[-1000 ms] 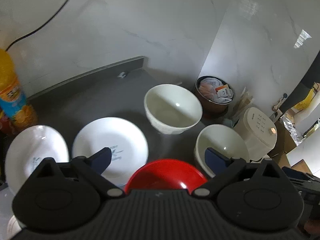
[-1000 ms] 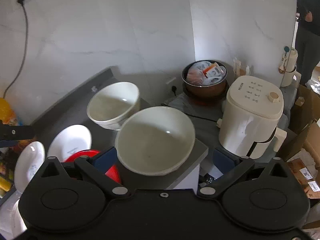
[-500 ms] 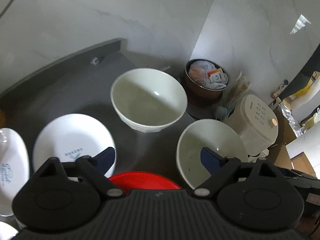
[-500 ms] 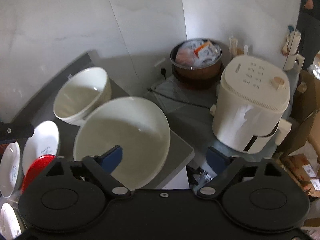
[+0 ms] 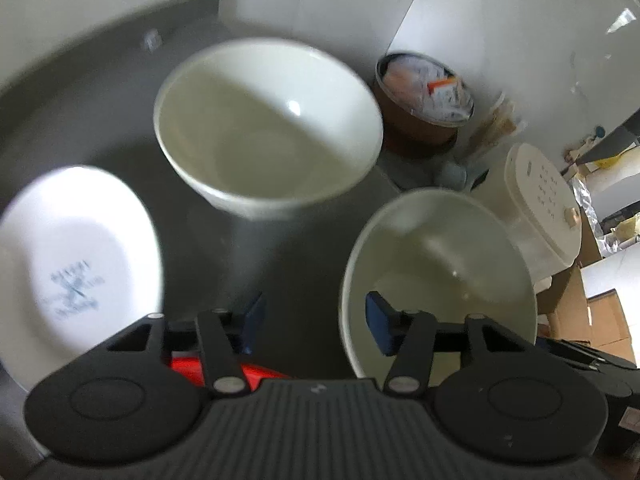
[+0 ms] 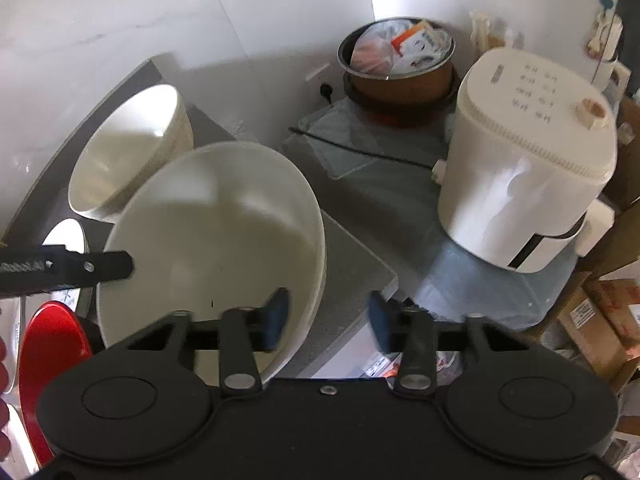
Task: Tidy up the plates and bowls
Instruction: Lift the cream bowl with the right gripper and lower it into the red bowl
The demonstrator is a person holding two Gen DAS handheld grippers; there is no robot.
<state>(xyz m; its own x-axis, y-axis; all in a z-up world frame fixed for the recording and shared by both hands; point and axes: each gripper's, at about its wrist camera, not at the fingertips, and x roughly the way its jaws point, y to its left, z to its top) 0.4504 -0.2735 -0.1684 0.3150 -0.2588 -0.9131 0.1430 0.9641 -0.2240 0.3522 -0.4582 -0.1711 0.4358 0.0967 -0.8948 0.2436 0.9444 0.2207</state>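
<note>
Bowls fill both views now: my left gripper [image 5: 314,322] has closed in, fingers spread across the near rim of the wide bowl [image 5: 436,264] at lower right; my right gripper [image 6: 324,316] straddles its far rim, fingers likewise spread. Lifting it toward the deeper bowl [image 5: 268,128] at upper centre looks next.

The dark grey table [image 5: 100,92] carries two cream bowls [image 5: 268,128] [image 5: 436,276], a white printed plate [image 5: 76,256] and a red dish [image 6: 52,348], all resting directly on it.
</note>
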